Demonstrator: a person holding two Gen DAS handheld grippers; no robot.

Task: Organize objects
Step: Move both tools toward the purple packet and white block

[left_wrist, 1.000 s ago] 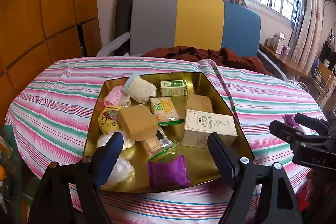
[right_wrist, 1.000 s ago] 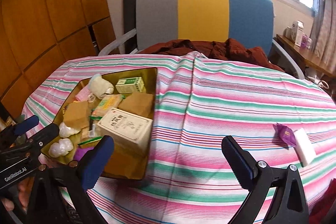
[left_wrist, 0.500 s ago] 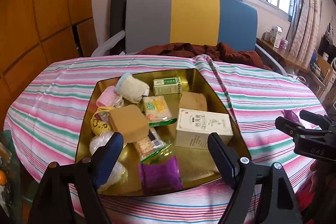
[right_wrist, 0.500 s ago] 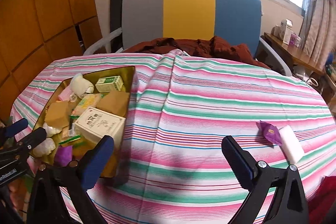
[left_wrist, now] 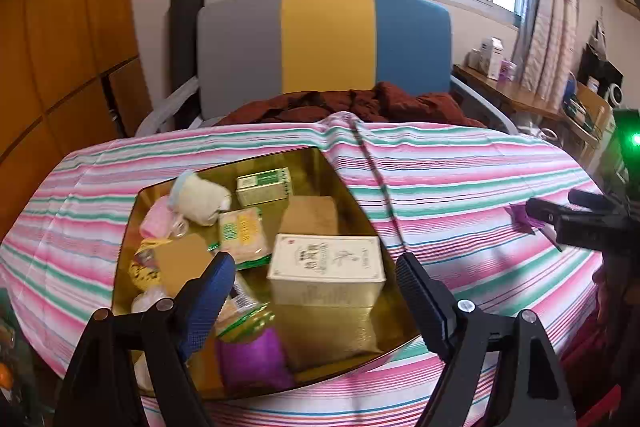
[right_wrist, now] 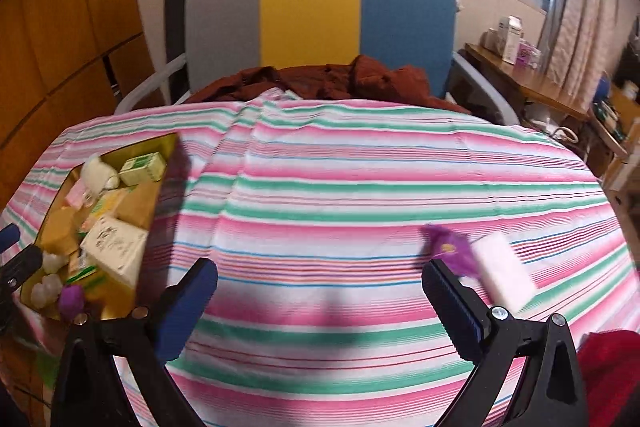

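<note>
So the shiny gold metal tray (left_wrist: 352, 195) sits centre-left in the left wrist view, on the counter with the pink-and-green striped cloth (right_wrist: 360, 179). It's pretty packed: a cream printed box (left_wrist: 326, 269), small green-and-white carton (left_wrist: 264, 185), brown block (left_wrist: 312, 215), fluffy white roll (left_wrist: 202, 197), yellow snack packet (left_wrist: 240, 235) and a purple pouch (left_wrist: 252, 361) at the lower edge. Over in the right wrist view, a purple wrapper (right_wrist: 450, 249) and a white-pink bar (right_wrist: 504, 273) lie touching on the cloth, right of centre.

Left gripper (left_wrist: 310, 299) hovers over the tray's near side, fingers spread wide, nothing between them. Right gripper (right_wrist: 320, 303) is the same, spread and empty above bare cloth, its right finger just beside the wrapper.
</note>
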